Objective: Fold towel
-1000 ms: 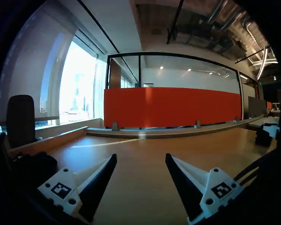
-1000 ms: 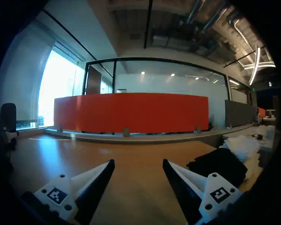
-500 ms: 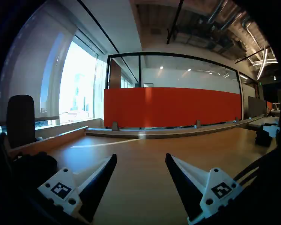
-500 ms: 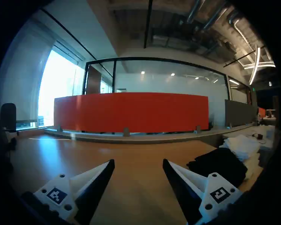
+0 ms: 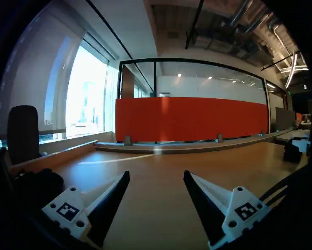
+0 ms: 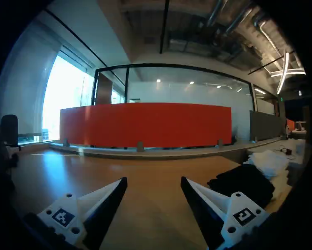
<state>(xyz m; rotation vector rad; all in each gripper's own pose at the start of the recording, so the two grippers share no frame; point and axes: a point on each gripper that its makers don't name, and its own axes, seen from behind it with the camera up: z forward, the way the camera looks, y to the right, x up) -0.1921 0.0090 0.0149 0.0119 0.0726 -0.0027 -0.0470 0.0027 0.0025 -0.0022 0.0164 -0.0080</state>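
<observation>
On the long wooden table [image 5: 164,166] both claws sit low over the bare top, pointing toward the orange partition [image 5: 191,118] that runs along the far edge. In the left gripper view, the left gripper [image 5: 156,172] has its two white fingers spread wide, with only wood showing in the gap and nothing held. Off to its left, bright daylight comes through a tall window [image 5: 87,102], and a black chair back [image 5: 23,133] stands beside the table's edge. At the far right rim of that view a small dark lump [image 5: 292,153] rests on the table, too small and too close to the edge to tell what it is. In the right gripper view, the right gripper [image 6: 153,179] is also spread wide and grips nothing, its tips well apart over the tabletop [image 6: 151,166]. The black towel [image 6: 243,183] lies bunched on the table just beside its right finger [image 6: 205,204], a little ahead of the finger and not touching either one. Behind that towel and close against it there is a stack of white towels [image 6: 269,161], near the right-hand end of the table. The same orange partition [image 6: 145,125] crosses the middle of this view under a glass wall [image 6: 189,89], with bare pipes [image 6: 222,16] running along the ceiling overhead.
</observation>
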